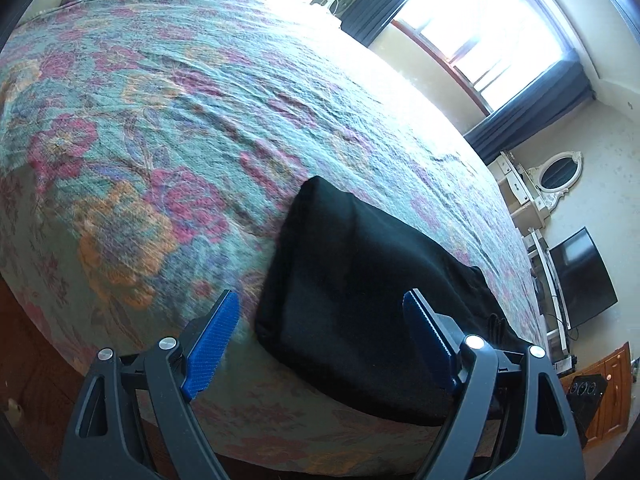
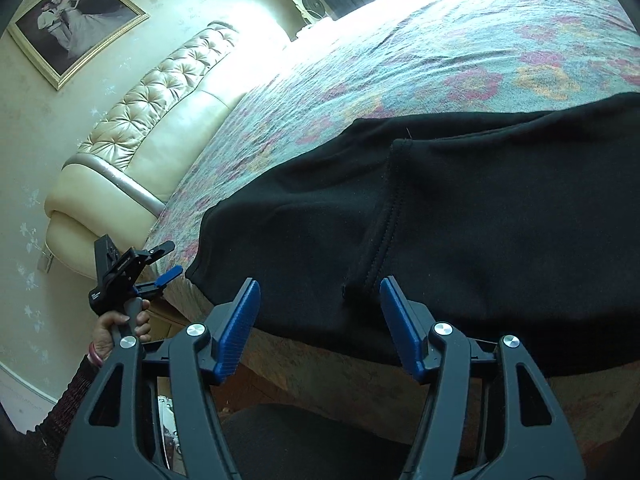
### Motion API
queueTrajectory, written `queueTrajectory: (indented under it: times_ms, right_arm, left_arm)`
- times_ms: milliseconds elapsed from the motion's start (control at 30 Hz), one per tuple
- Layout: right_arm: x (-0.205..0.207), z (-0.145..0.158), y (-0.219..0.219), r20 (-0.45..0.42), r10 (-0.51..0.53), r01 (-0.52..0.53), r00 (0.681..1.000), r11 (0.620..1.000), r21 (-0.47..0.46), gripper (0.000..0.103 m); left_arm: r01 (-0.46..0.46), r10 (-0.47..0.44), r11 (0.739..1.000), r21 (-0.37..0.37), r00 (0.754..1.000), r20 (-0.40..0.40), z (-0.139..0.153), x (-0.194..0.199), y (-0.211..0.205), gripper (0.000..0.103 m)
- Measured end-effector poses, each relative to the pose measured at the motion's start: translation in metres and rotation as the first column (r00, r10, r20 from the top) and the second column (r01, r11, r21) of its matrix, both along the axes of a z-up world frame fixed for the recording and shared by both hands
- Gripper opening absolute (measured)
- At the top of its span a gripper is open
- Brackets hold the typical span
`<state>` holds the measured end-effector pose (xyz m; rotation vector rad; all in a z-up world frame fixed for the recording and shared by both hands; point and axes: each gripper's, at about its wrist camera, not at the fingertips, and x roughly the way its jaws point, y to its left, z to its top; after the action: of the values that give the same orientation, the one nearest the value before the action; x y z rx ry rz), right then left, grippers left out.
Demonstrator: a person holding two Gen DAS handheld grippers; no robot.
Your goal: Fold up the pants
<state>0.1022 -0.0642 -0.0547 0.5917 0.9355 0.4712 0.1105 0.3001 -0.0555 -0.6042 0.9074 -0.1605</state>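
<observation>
Pants (image 1: 360, 292), black, are seen folded into a compact stack at the near edge of the bed (image 1: 160, 120), lying on a floral bedspread in teal, pink and orange. In the right wrist view the same pants (image 2: 460, 220) fill the centre, a stitched seam running down toward the edge of the bed; the lower hem overhangs that edge slightly.

Left gripper (image 1: 320, 340): jaws are held wide apart, blue pads clear of the fabric, nothing gripped. The folded stack is framed between the two fingers but not touched. The same left gripper (image 2: 168, 276) is visible in the right wrist view, off the corner of the bed, carried by a hand (image 2: 116, 326) with a dark sleeve.

Right gripper (image 2: 320, 328): jaws are parted about halfway, nothing clamped; pads sit just above the pants' near edge, seam between them, no contact that can be confirmed.

Writing: a small white marking is present on the left gripper's body, too small to be read. No brand or label is legible on the pants.

Background: tufted cream headboard (image 2: 160, 92), framed picture (image 2: 76, 24), window (image 1: 492, 28) with dark curtains, television (image 1: 580, 276).
</observation>
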Motion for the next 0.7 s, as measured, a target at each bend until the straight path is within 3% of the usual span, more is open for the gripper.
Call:
queueTrajectory:
  times_ms: [100,300,367,500,600,700]
  right_arm:
    - [-0.009,-0.012,0.000,-0.044,0.008,-0.007,0.999,1.000,0.030,0.062]
    - [-0.017,-0.024,0.003,-0.081,0.015,-0.013,0.997,0.999,0.032,0.062]
    - [-0.015,-0.024,0.002,-0.088,0.016,-0.012,0.996,0.999,0.042,0.064]
    - [-0.015,-0.026,0.000,-0.096,0.015,-0.009,0.995,0.998,0.065,0.064]
    - [-0.018,-0.025,0.001,-0.096,0.015,-0.009,0.995,0.998,0.067,0.064]
    - [-0.018,-0.026,-0.001,-0.099,0.016,-0.008,0.995,0.997,0.076,0.064]
  left_arm:
    - [0.044,-0.045,0.999,-0.032,0.997,-0.055,-0.014,0.020,0.018,0.082]
    - [0.136,-0.141,0.978,-0.161,0.990,-0.025,-0.026,0.047,0.023,0.082]
    - [0.189,-0.196,0.964,-0.187,0.980,-0.019,-0.029,0.053,0.015,0.082]
    - [0.297,-0.303,0.940,-0.171,0.953,-0.014,-0.031,0.064,-0.008,0.085]
    - [0.343,-0.353,0.897,-0.278,0.935,0.015,-0.034,0.069,-0.015,0.085]
    - [0.354,-0.370,0.890,-0.287,0.929,-0.004,-0.040,0.075,-0.018,0.086]
